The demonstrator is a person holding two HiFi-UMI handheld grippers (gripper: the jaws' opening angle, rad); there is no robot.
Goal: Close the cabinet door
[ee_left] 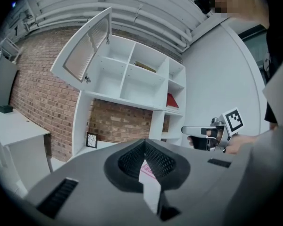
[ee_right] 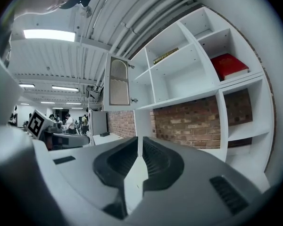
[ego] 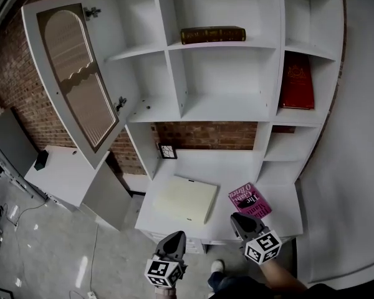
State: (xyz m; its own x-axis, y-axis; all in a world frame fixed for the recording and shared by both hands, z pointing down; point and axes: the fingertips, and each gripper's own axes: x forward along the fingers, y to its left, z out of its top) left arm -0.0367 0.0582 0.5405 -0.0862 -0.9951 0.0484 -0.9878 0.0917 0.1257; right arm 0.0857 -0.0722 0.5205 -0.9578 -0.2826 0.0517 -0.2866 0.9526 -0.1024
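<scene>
A mock study corner set up inside an industrial hall.

A white shelf unit (ego: 271, 61) holding a brown book (ego: 212, 35) and a red book (ego: 297, 81) stands over a desk (ego: 196, 162) against a brick wall (ego: 206, 136), like a home office. The ceiling (ee_right: 61, 65) is ribbed metal hung with pipes (ee_right: 127, 22) and a strip light (ee_right: 49, 34), the floor (ego: 56, 254) is bare concrete, and people (ee_right: 68, 122) stand at work stations far back.
</scene>
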